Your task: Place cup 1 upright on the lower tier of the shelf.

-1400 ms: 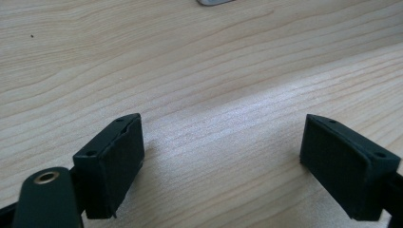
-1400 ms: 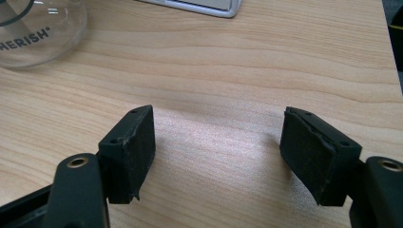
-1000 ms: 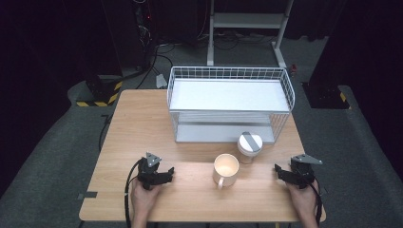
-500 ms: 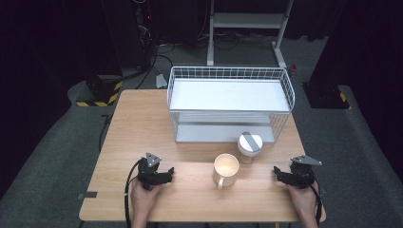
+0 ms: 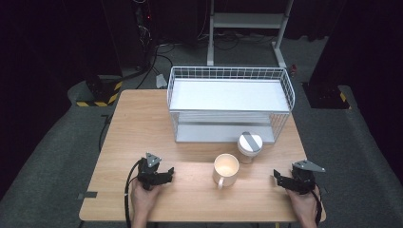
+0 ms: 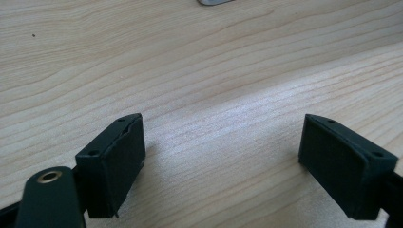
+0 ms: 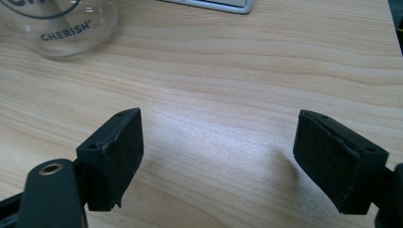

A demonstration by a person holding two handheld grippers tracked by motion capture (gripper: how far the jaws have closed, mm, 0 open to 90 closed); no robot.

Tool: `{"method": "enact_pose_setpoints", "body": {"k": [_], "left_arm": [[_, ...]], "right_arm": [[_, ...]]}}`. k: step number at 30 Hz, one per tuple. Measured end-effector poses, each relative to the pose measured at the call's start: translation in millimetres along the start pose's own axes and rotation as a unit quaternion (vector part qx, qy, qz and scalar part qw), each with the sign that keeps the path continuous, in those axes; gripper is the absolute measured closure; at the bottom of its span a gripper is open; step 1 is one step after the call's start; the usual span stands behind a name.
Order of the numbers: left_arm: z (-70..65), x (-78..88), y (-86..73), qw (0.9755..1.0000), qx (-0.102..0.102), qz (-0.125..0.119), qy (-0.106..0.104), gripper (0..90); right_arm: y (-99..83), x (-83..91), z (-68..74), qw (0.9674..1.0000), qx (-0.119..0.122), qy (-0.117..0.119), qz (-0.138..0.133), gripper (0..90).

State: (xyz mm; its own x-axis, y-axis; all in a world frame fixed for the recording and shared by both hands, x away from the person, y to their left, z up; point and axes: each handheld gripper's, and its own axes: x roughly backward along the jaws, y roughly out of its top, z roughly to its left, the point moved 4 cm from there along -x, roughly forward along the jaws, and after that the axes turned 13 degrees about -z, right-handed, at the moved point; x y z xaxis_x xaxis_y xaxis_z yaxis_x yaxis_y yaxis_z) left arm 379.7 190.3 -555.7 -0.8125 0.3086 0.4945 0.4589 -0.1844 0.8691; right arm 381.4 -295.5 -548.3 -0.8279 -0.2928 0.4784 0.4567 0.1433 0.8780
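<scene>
Behind mug [image 5: 225, 168], jar [image 5: 249, 146] (touching rack [image 5: 229, 105])

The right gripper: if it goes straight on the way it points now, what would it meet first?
Probably the glass jar. The right gripper, open, points over bare table with the jar ahead to one side. Depth is unclear, so it might pass beside the jar and reach the rack's base.

Wooden table [image 5: 142, 123] in front of me, with a white wire basket [image 5: 230, 102] at the back. Just in front of it sit a cream mug [image 5: 225, 168] and a glass jar [image 5: 249, 147], nearly touching.
</scene>
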Motion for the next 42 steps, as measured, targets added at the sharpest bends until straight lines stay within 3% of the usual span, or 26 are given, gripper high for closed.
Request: {"method": "enact_pose_setpoints", "body": {"k": [16,42], "left_arm": [[-0.1,0.1,-0.1,1.0,0.0,0.0,0.0,16.0],[-0.1,0.1,-0.1,1.0,0.001,0.0,0.0,16.0]], "right_arm": [[-2.1,10.1,19.7,0.9994,0.003,0.022,-0.027,15.2],[13.5,1.0,50.5,0.9959,0.023,0.071,-0.051,13.9]]}}
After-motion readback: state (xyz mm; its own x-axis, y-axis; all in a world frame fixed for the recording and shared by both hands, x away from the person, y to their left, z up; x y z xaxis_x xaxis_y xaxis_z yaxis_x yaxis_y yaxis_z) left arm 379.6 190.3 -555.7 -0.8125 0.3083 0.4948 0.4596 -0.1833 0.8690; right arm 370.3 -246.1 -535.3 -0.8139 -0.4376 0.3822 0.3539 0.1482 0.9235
